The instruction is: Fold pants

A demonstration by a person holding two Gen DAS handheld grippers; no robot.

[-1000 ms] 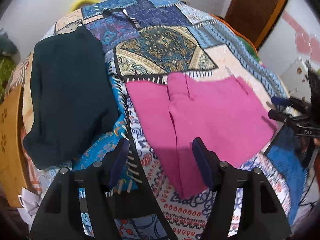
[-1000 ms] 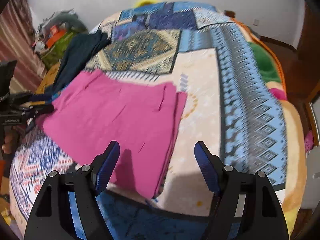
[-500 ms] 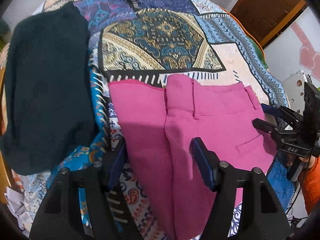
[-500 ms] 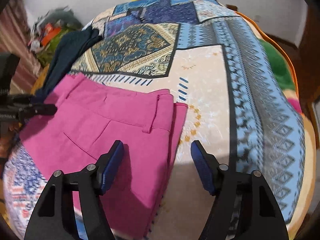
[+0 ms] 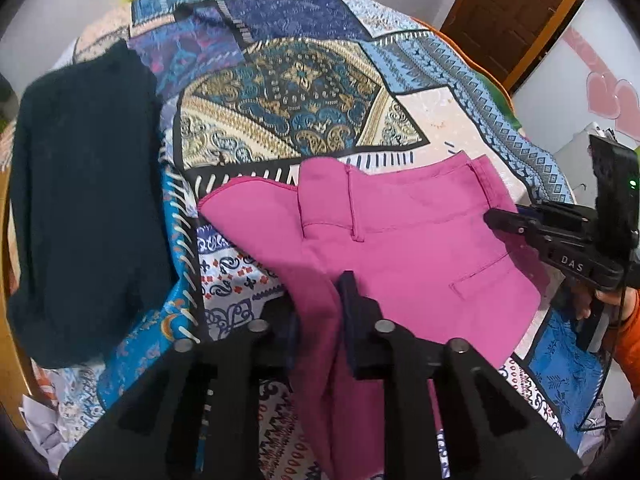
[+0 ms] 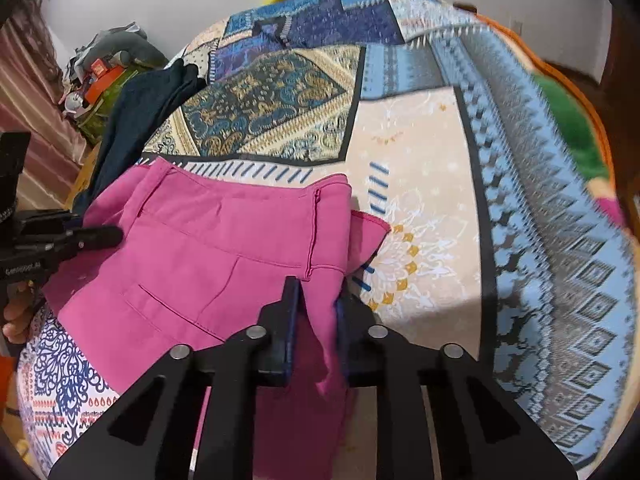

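Pink pants lie partly folded on the patterned bedspread, waistband toward the far side; they also show in the right wrist view. My left gripper is shut on the pants' near left edge, the fabric pinched between its pads. My right gripper is shut on the pants' near right edge by the waistband side seam. Each gripper shows in the other's view: the right one at the pants' right side, the left one at their left side.
A dark navy garment lies left of the pants on the bedspread. A wooden door stands at the far right. Cluttered items sit beyond the bed's far left corner. The bed edge drops off at right.
Both grippers moved in from above the pants, closed from open, and now pinch the pants' near edges. The fabric has lifted and bunched at both grips.
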